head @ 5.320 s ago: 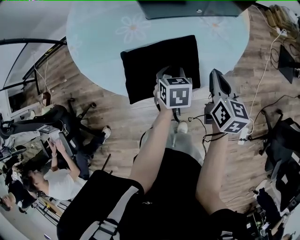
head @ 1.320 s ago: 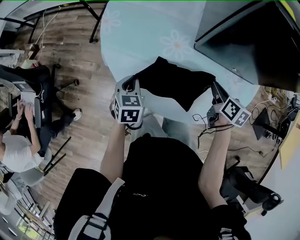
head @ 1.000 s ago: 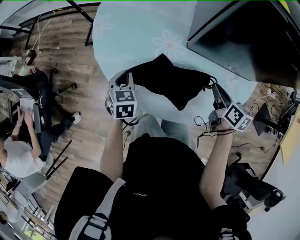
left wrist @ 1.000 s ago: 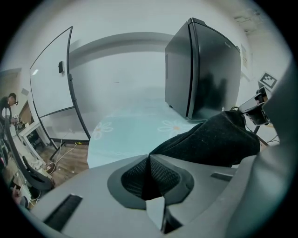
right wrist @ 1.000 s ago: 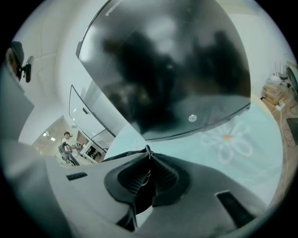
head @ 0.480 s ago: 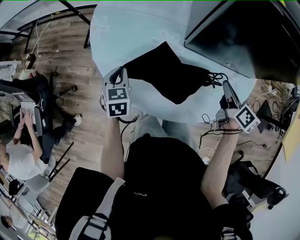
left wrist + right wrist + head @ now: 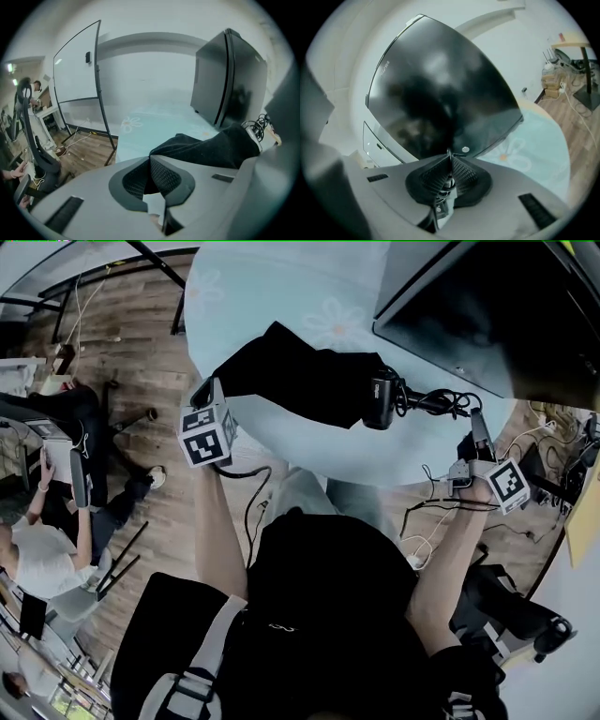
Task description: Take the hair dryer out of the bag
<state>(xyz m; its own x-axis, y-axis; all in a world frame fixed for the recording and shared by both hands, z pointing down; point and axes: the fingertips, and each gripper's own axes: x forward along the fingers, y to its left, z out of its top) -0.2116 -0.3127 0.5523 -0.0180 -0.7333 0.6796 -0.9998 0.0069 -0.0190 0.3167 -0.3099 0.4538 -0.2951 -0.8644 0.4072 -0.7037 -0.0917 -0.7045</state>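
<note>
Left gripper (image 7: 208, 390): nearest me, at the near-left edge of the table. Its jaws are clamped together on 1 corner of the black soft fabric bag (image 7: 300, 371), and the left gripper view shows the dark cloth running away from the pads (image 7: 161, 176).

Right gripper (image 7: 478, 418): just off the table's near-right edge. Its jaws are pinched nearly closed on the thin black power cord (image 7: 436, 401), and the right gripper view shows a thin strand caught between the meshed pads (image 7: 461, 176).

Between the 2 grippers: the bag lies stretched left to right, with its mouth facing the right gripper. The black plastic hair dryer (image 7: 380, 401) pokes 1 end out of that mouth, the rest hidden in the cloth. The coiled cord bridges the gap from the dryer to the right gripper.

Key relation: the dryer's long axis seems to follow the line between my 2 grippers. The dryer sits nearer the right gripper, apart from it and joined only by cord. My judgement: pulling along that line should slide it free, though the cord may take the strain.

Beyond: a round pale-blue table with daisy print (image 7: 281, 287), then a large black flat monitor (image 7: 487, 306).
</note>
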